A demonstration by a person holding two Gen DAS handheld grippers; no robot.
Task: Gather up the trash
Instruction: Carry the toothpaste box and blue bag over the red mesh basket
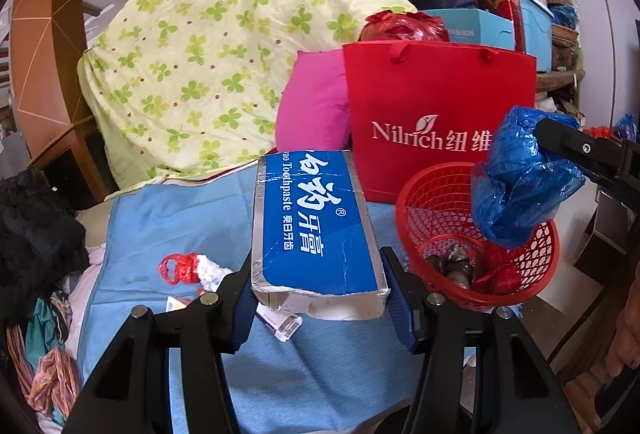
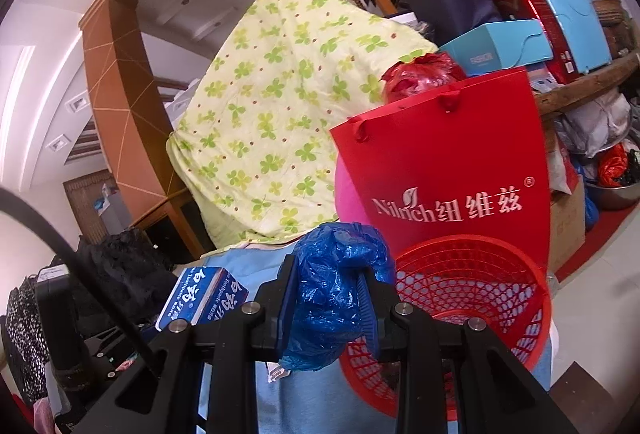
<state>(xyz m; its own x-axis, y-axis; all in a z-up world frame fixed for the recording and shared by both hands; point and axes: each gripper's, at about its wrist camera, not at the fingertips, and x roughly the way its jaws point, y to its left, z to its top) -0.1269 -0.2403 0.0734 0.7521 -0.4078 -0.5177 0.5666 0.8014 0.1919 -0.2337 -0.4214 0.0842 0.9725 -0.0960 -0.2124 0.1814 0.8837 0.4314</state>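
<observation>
My left gripper (image 1: pixel 320 286) is shut on a blue and silver toothpaste box (image 1: pixel 312 226) and holds it above the blue cloth (image 1: pixel 180 226); the box also shows in the right wrist view (image 2: pixel 200 298). My right gripper (image 2: pixel 330 298) is shut on a crumpled blue plastic bag (image 2: pixel 336 290), held at the left rim of the red mesh basket (image 2: pixel 480 298). In the left wrist view the bag (image 1: pixel 516 186) hangs over the basket (image 1: pixel 440 218), which holds some dark and red scraps. A red and white wrapper (image 1: pixel 184 268) and small paper scraps (image 1: pixel 280 322) lie on the cloth.
A red Nilrich paper bag (image 1: pixel 432 106) stands behind the basket, with a pink cushion (image 1: pixel 312 106) and a clover-print quilt (image 1: pixel 200 54) beside it. Dark clothes (image 1: pixel 36 234) pile at the left. Boxes and shelves crowd the back right.
</observation>
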